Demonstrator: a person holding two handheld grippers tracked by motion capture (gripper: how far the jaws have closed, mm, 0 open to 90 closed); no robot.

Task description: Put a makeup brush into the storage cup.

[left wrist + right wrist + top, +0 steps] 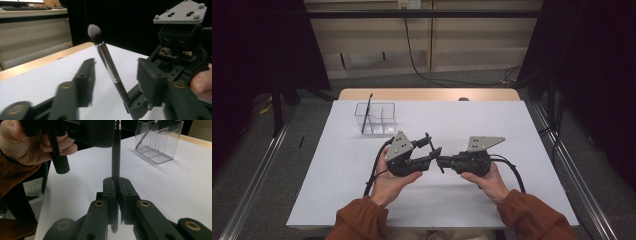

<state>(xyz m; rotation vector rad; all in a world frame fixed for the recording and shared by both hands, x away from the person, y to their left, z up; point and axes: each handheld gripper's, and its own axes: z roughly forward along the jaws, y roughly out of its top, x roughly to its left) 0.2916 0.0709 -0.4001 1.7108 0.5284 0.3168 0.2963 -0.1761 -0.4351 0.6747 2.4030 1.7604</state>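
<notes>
A makeup brush (107, 62) with a dark handle, silver ferrule and grey-white bristles stands tilted between the two grippers above the white table (512, 130). My right gripper (117, 185) is shut on the lower end of the brush's handle (116, 157). My left gripper (116, 72) faces it, with one jaw on each side of the brush's upper handle and a gap on both sides; its pads do not touch the brush. In the high view the left gripper (432, 150) and right gripper (443, 161) meet tip to tip over the table's middle.
A clear plastic organizer (375, 119) with several compartments stands at the back left of the table, with a thin dark brush (367, 112) leaning in it. A wooden strip (427, 94) runs along the table's far edge. Cables trail from both grippers.
</notes>
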